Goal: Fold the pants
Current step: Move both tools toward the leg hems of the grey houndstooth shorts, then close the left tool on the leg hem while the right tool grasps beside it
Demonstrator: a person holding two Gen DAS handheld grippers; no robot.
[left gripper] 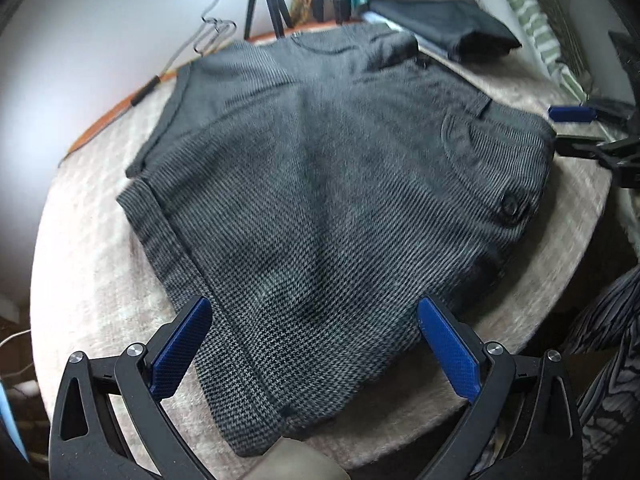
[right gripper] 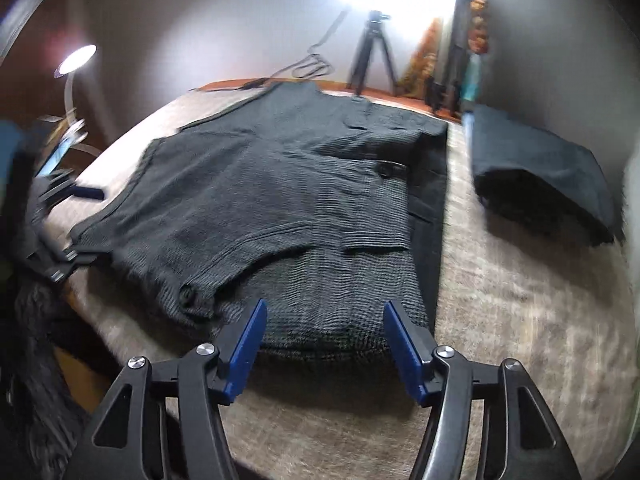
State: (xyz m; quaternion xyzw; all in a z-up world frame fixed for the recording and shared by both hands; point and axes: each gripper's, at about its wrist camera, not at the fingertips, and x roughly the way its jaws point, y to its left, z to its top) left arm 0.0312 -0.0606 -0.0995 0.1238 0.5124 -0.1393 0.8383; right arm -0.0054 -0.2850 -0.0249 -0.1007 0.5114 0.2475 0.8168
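Lying spread on the beige-covered worktop [left gripper: 100, 280], the grey houndstooth shorts [left gripper: 320, 184] are seen already doubled over on themselves, with the cuffed leg hems toward the left tool's side and the waistband, a buttoned pocket flap [left gripper: 510, 206] and a belt loop toward the right tool's side. The left tool [left gripper: 314, 344] is held released, its blue pads spread wide just above the near corner of the fabric, and nothing is gripped by it. The right tool [right gripper: 325, 344] is likewise held open, poised over the near edge of the waist end, empty. The cloth is judged to be a fairly thick woven material: soft and limp, light enough for either tool, yet bulky where layers stack at the waistband and cuffs. It is not expected to slip on the textured pads, though loose upper layers may slide over lower ones. Hold is best taken at the stiffer stitched edges, one tool at a hem corner and the other at the waistband, with all layers pinched together. A folded dark garment [right gripper: 548, 176] is seen well apart at the far right.
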